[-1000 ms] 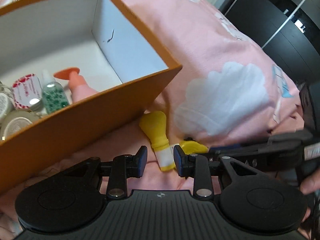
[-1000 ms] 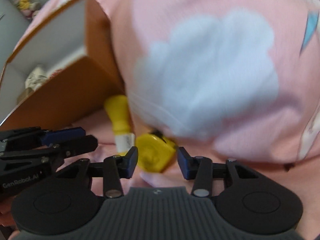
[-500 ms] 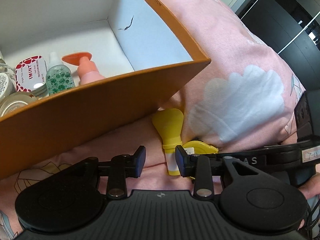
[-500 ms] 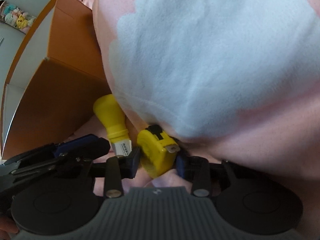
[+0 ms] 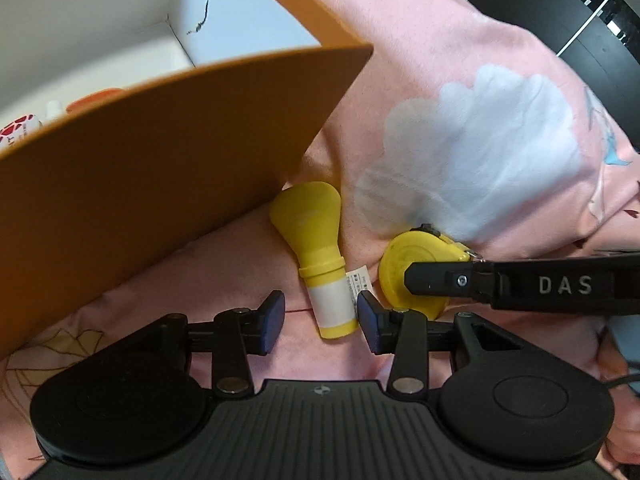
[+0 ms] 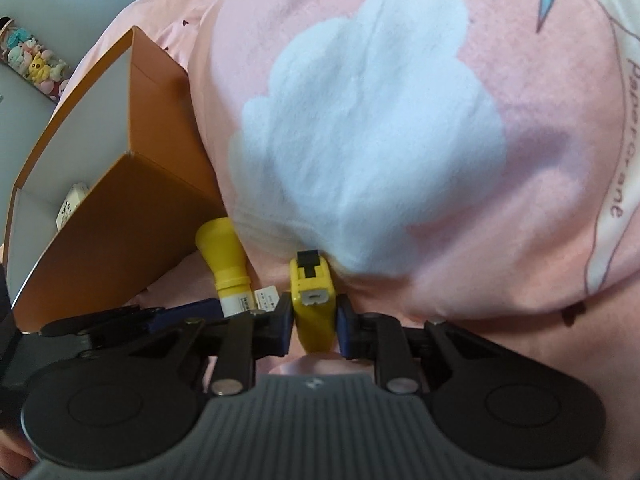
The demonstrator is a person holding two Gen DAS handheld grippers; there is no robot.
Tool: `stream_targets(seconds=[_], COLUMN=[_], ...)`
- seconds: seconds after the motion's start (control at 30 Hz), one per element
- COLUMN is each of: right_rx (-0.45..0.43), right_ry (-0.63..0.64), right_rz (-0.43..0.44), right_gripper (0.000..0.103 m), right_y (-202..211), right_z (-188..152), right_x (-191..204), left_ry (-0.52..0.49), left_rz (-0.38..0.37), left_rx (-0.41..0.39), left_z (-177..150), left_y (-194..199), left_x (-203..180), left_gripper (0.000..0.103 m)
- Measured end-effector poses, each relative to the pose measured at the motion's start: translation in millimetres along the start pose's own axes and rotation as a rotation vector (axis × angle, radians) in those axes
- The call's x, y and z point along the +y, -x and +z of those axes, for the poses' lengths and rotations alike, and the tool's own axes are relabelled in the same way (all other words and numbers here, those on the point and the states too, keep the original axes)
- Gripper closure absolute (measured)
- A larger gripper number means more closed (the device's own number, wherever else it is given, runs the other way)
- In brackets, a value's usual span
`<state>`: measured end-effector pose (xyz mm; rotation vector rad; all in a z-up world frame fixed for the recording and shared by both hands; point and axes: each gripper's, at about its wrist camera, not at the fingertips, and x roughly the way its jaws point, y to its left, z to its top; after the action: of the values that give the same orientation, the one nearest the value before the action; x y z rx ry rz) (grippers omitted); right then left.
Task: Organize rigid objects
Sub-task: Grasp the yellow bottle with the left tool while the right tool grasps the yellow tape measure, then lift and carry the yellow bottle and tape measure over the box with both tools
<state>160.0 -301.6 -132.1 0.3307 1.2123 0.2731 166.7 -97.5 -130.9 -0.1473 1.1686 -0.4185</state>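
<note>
A yellow bulb-shaped bottle (image 5: 318,252) with a white label lies on the pink bedding beside the orange box (image 5: 160,152); it also shows in the right wrist view (image 6: 224,256). My left gripper (image 5: 320,316) is open, its pads on either side of the bottle's narrow end. A yellow tape measure (image 5: 416,272) lies just right of the bottle. My right gripper (image 6: 314,316) is shut on the tape measure (image 6: 314,300), which stands on edge between the pads.
The orange box (image 6: 120,224) has white inner walls and holds several small items, including a red-and-white tin (image 5: 16,132) and an orange-capped bottle (image 5: 96,98). A raised fold of pink bedding with a white cloud print (image 5: 480,152) rises right behind the objects.
My right gripper closed on the tape measure and turned it on edge. My left gripper moved lower and closer, so the box wall now hides most of the box contents.
</note>
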Motion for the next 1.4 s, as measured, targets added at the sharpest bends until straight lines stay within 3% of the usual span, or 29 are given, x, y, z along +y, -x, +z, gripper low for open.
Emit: stream_targets(seconds=[0.13,0.33,0.47,0.63,0.83,1.07,1.4], right_rx=[0.014,0.011,0.004,0.006,0.091,0.149,0.139], right_ry=[-0.008,0.004,0.037,0.080,0.152,0.299,0.319], right_rz=[0.010,0.007,0.007,0.035,0.198,0.176,0.164], right_gripper=[0.083,0.083,0.084,0.084,0.084,0.084,0.084], right_y=[-9,-10,-10,-8,-11,-32,-32], right_z=[4,7,6,4,-2,-16,-16], right_x=[-1,3,14,24,52,90,90], left_ry=[-0.018,-0.023,0.000,0.000,0.016,0.078,0.013], left_rz=[0.005,0.029,0.033,0.106,0.175,0.182,0.208], left_rx=[-0.007,-0.042,-0.071,-0.077,-0.022,-0.062,-0.148], left_z=[-1,-8,-14,-28,-50,-66,-69], left_y=[-6,18,49,79,107,117,110], left_x=[-6,-7,1,10,23,40,34], left_gripper=[0.075,0.079,0.079,0.079,0.079,0.079,0.079])
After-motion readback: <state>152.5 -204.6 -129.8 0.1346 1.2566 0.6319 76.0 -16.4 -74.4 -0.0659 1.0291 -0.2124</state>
